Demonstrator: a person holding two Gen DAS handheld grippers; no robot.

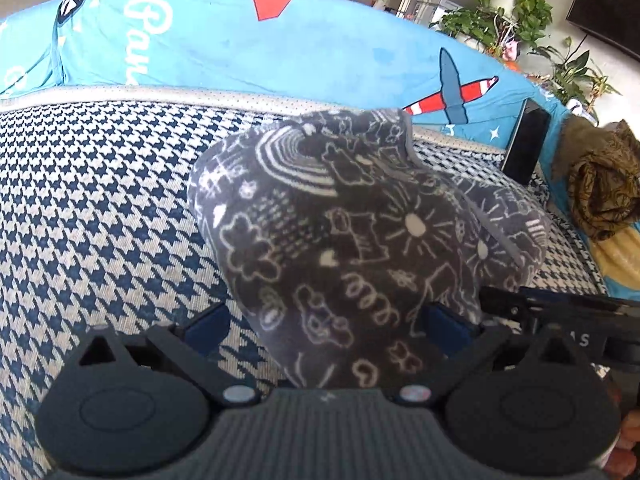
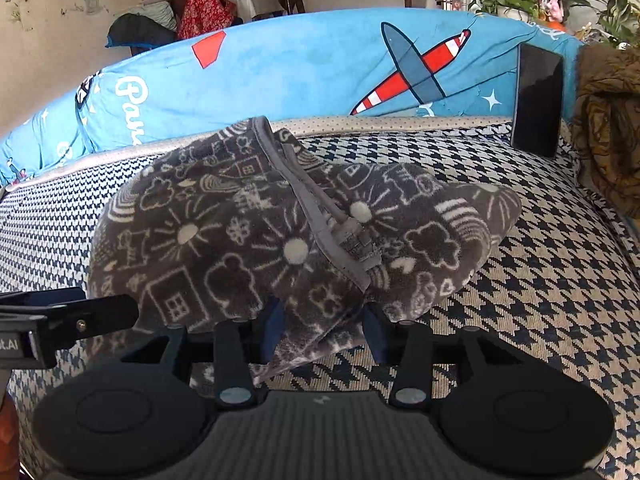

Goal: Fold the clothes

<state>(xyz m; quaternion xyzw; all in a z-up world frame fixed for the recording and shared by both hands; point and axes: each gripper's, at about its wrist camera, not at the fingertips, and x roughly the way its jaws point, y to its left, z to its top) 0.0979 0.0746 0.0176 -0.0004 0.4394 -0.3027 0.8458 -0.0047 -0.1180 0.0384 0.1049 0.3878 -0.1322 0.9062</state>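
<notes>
A grey fleece garment (image 1: 360, 220) with white doodle print lies bunched on the houndstooth cushion (image 1: 100, 200). In the left wrist view my left gripper (image 1: 326, 320) stands wide open. The cloth bulges up between its blue pads (image 1: 208, 322) and runs back over the gripper body. In the right wrist view the same garment (image 2: 224, 232) shows a grey bound hem across its top. My right gripper (image 2: 324, 324) is partly open around a hanging corner of it. The cloth lies loose between the pads (image 2: 274, 320). The two grippers sit side by side; part of the left gripper (image 2: 60, 324) shows at the left edge.
A blue blanket with a red-striped aeroplane (image 2: 416, 68) covers the sofa back. A black phone or tablet (image 2: 538, 100) leans against it at the right. A brown-gold cloth (image 1: 600, 192) is heaped at the far right. Potted plants (image 1: 516, 4) stand behind.
</notes>
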